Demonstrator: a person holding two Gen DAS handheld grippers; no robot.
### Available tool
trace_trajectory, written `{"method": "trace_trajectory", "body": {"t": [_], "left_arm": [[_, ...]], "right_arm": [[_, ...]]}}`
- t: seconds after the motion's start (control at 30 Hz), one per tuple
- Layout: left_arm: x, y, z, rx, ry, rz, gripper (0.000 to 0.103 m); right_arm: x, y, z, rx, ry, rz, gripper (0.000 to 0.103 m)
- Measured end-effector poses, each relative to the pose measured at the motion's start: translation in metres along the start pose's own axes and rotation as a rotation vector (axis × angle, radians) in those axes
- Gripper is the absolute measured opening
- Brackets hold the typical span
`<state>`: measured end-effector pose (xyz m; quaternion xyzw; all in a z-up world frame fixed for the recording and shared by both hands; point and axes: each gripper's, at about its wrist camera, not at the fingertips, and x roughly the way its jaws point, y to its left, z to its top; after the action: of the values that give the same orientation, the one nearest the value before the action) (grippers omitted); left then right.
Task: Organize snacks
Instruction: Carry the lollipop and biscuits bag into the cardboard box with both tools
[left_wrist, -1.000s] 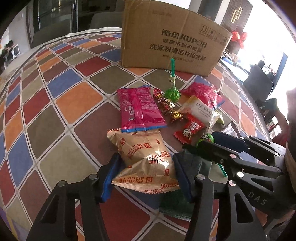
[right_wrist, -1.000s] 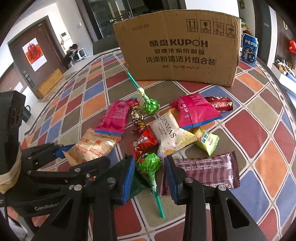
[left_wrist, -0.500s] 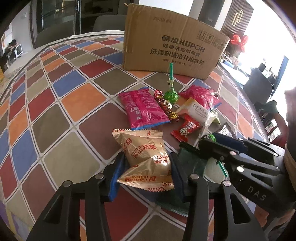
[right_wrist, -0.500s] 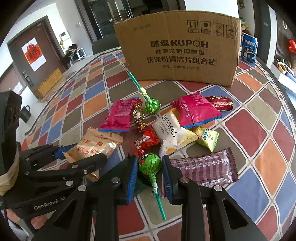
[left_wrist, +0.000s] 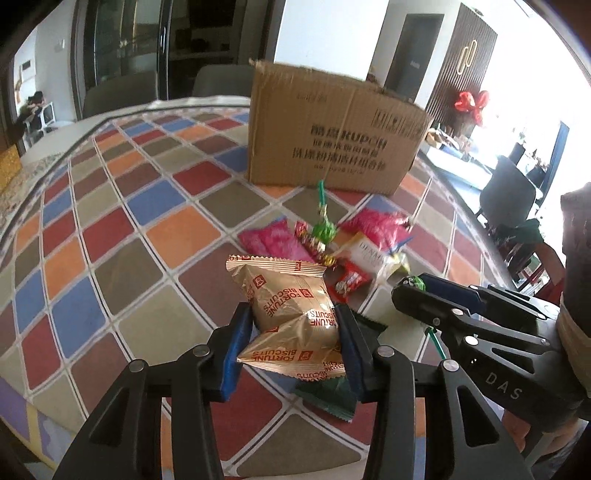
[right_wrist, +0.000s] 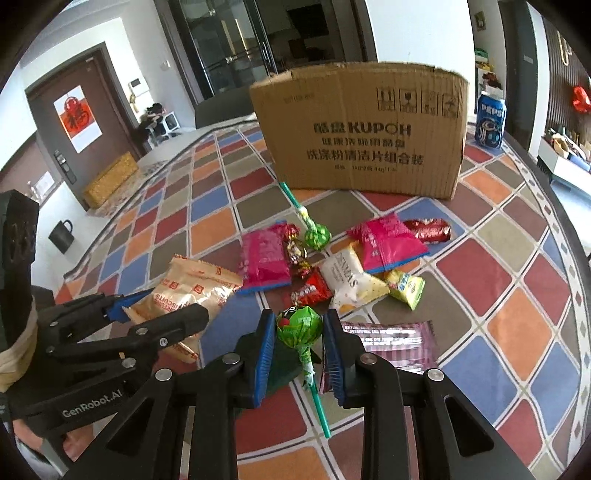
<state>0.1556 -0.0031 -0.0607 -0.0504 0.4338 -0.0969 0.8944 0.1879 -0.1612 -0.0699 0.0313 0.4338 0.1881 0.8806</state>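
A gold Fortune Biscuits bag (left_wrist: 291, 295) hangs above the checkered tablecloth, with my left gripper (left_wrist: 293, 321) shut on its sides. The bag (right_wrist: 192, 284) and left gripper (right_wrist: 166, 306) also show at the left of the right wrist view. My right gripper (right_wrist: 299, 332) is shut on the head of a green-wrapped lollipop (right_wrist: 295, 319); its green stick trails down behind the pads. In the left wrist view the right gripper (left_wrist: 412, 286) sits to the right with the lollipop (left_wrist: 416, 283) peeking out. A brown cardboard box (right_wrist: 365, 136) stands upright at the back.
Loose snacks lie in front of the box: two pink packets (right_wrist: 264, 258), a second green lollipop (right_wrist: 317, 234), a white Denmas packet (right_wrist: 347, 280), a small red packet (right_wrist: 310, 290), a purple bar (right_wrist: 388, 343). A dark green packet (left_wrist: 328, 395) lies under my left gripper. A Pepsi can (right_wrist: 490, 120) stands behind the box's right corner.
Both grippers closed on their items and rose. The biscuit bag and the lollipop have come up off the cloth, and the view has tilted toward the box.
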Motion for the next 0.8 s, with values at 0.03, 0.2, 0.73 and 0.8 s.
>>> {"method": "trace_trajectory", "body": {"t": [0.03, 0.2, 0.73, 0.8], "left_arm": [[-0.003, -0.001, 0.002, 0.005, -0.011, 0.001, 0.045], [-0.015, -0.007, 0.017, 0.025, -0.060, 0.006, 0.045], [-0.036, -0.021, 0.073, 0.069, -0.195, 0.011, 0.045], [-0.036, -0.022, 0.077, 0.072, -0.204, 0.009, 0.045]], "right_arm": [[-0.004, 0.000, 0.002, -0.001, -0.009, -0.001, 0.028], [-0.018, 0.002, 0.013, -0.015, -0.053, -0.007, 0.028], [-0.042, -0.001, 0.055, -0.011, -0.145, 0.027, 0.028], [-0.044, -0.002, 0.058, -0.014, -0.152, 0.023, 0.028]]}}
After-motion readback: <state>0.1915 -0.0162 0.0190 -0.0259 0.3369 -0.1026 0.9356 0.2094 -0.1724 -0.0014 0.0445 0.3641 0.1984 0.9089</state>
